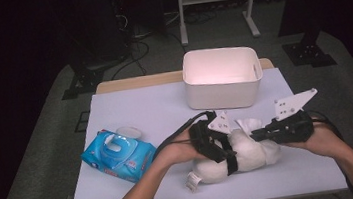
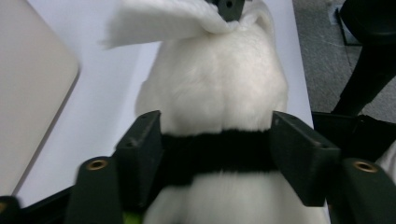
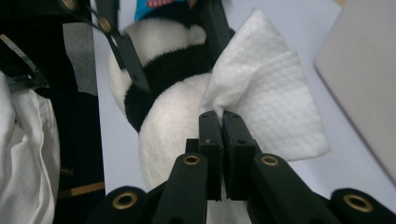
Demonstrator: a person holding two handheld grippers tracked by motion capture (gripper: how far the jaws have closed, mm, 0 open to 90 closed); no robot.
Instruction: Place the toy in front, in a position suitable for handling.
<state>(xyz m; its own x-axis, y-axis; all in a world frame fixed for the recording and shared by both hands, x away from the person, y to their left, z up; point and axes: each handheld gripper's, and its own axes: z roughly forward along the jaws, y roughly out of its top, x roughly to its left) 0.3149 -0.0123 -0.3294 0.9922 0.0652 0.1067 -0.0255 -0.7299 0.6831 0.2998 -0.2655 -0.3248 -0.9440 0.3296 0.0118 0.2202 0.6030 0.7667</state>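
A white plush toy with a black band around its middle [image 1: 241,155] lies on the near centre of the white-covered table [image 1: 165,106], its long axis running left to right, with a small sewn tag at its near-left end. The left hand-held gripper [image 1: 220,151] straddles the black band, its jaws pressing the toy's sides. The right hand-held gripper [image 1: 258,133], jaws pressed together, pinches a white textured wipe [image 3: 266,102] against the toy's top right. A blue pack of wet wipes [image 1: 118,155] lies left; a white rectangular plastic bin [image 1: 222,78] stands farther away.
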